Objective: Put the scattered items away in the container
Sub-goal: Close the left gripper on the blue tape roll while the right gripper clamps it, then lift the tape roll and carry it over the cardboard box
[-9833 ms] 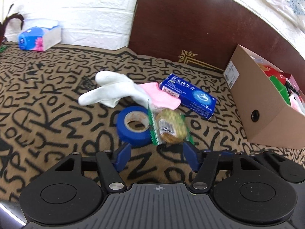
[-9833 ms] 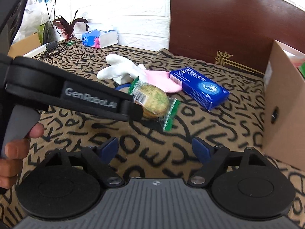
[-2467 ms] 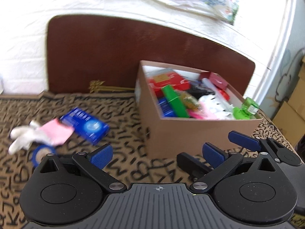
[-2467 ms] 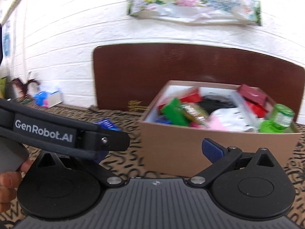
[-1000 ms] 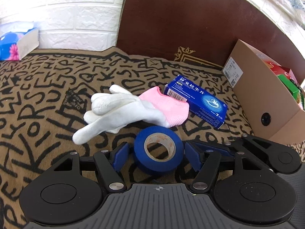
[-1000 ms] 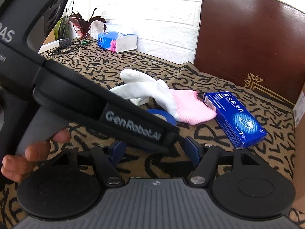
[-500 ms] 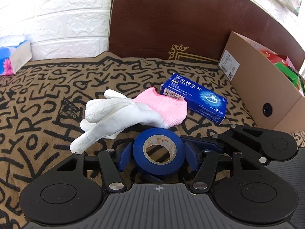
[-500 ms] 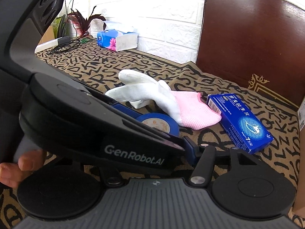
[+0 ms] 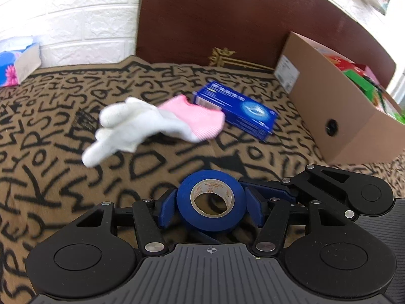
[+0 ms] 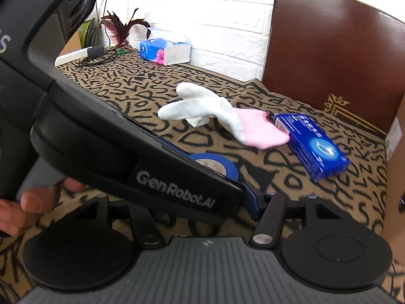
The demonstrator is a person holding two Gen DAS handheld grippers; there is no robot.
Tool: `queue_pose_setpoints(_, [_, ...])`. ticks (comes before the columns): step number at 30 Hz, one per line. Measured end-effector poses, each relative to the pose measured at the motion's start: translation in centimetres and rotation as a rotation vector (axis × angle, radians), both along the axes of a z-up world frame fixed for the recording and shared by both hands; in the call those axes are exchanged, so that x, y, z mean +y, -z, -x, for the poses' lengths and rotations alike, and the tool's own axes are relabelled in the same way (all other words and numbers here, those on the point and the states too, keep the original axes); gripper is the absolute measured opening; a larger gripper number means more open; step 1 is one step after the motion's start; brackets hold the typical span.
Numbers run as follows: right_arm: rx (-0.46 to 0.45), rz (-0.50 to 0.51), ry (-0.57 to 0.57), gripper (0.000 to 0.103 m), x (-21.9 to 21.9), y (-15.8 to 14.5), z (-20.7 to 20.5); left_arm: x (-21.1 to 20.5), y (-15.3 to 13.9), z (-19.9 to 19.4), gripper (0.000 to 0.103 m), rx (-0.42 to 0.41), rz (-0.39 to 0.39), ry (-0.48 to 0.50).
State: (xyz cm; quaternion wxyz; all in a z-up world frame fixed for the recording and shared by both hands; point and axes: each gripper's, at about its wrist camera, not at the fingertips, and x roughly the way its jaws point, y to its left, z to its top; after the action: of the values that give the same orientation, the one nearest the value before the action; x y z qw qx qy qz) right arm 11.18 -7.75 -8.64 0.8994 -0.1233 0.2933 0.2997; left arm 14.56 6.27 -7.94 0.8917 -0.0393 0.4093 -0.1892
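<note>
Tape roll [image 9: 211,200] sits clamped between both blue pads of the left claw [image 9: 210,206], lifted off the patterned table [image 9: 50,131]. Right claw [image 10: 202,210] is mostly hidden behind the left one; its opening cannot be told. Glove [image 9: 141,126] and blue box [image 9: 238,110] lie ahead, cardboard box [image 9: 334,111] to the right, bare cloth between.

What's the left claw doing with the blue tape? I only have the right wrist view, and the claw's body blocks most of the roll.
Observer: In the left wrist view, the left claw is shut on the blue tape roll, one pad on each side.
Operator: Roll orientation?
Observer: Its open core faces the left camera.
Operator: Box contents? I only see its edge.
Observer: The cardboard box is open-topped, with red and green items already inside.
</note>
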Motion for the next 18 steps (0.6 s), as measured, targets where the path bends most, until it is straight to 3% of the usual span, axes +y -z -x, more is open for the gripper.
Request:
queue_pose_setpoints(7, [0.012, -0.012, 0.007, 0.063, -1.9, 0.2, 3.2, -1.5, 0.4, 2.9, 0.061, -0.009, -0.026, 0.085])
queue_pose_setpoints(11, [-0.001, -0.017, 0.009, 0.066, -1.9, 0.0, 3.3, -2.2, 0.4, 3.1, 0.072, -0.008, -0.056, 0.084])
queue_pose_setpoints(13, [-0.007, -0.016, 0.0, 0.067, -1.8, 0.0, 3.3, -2.3, 0.3, 3.0, 0.072, -0.006, -0.063, 0.087])
queue_pose_setpoints(15, [-0.012, -0.008, 0.003, 0.063, -1.9, 0.0, 3.4, -2.3, 0.3, 3.1, 0.062, -0.006, -0.071, 0.087])
queue_pose_setpoints(18, [-0.01, -0.012, -0.01, 0.063, -2.3, -0.1, 3.8, -2.3, 0.2, 3.5, 0.062, 0.003, -0.069, 0.087])
